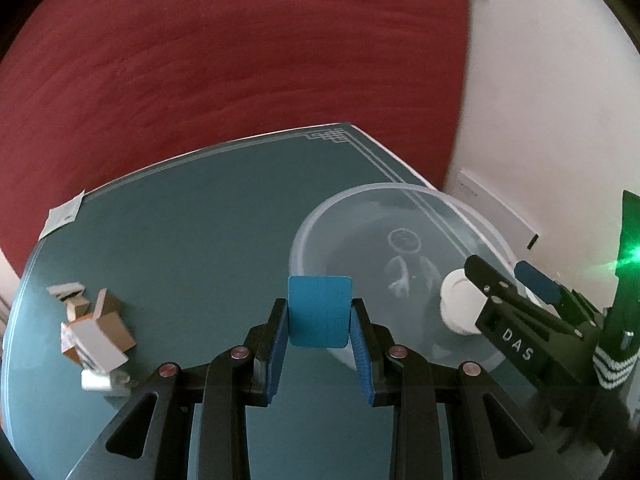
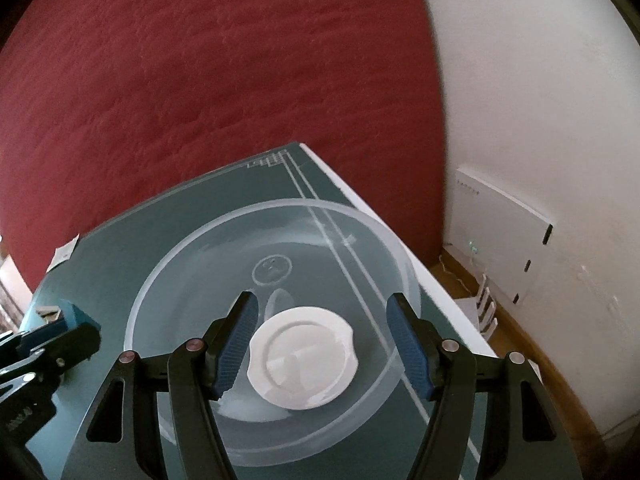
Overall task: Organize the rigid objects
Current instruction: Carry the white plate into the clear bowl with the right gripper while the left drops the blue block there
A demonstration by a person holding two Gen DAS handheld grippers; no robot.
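Left gripper (image 1: 319, 312) clamped on a blue block (image 1: 319, 311), pads pressing both side faces, block upright and lifted clear of the desk (image 1: 180, 220). It hangs just short of the near rim of the clear bowl (image 1: 316, 216), which sits toward the desk's far right corner, close to the right edge.

Right gripper (image 2: 320, 344) over the bowl, jaws standing well apart, holding nothing. White jar (image 2: 302, 364) lies between its fingers but the pads do not touch it; it looks to rest on the bowl's floor.

Step in hand, as judged: carry the block over the rim and set it in the bowl.

- Clear the rim before lowering; the wall is see-through and easy to misjudge.
- Aim for the bare floor on the far-left side, away from the jar and the right gripper's fingers.
- Release low, so the block does not bounce or tip the light bowl.

Small cardboard boxes (image 1: 96, 328) wait in a heap near the left edge.
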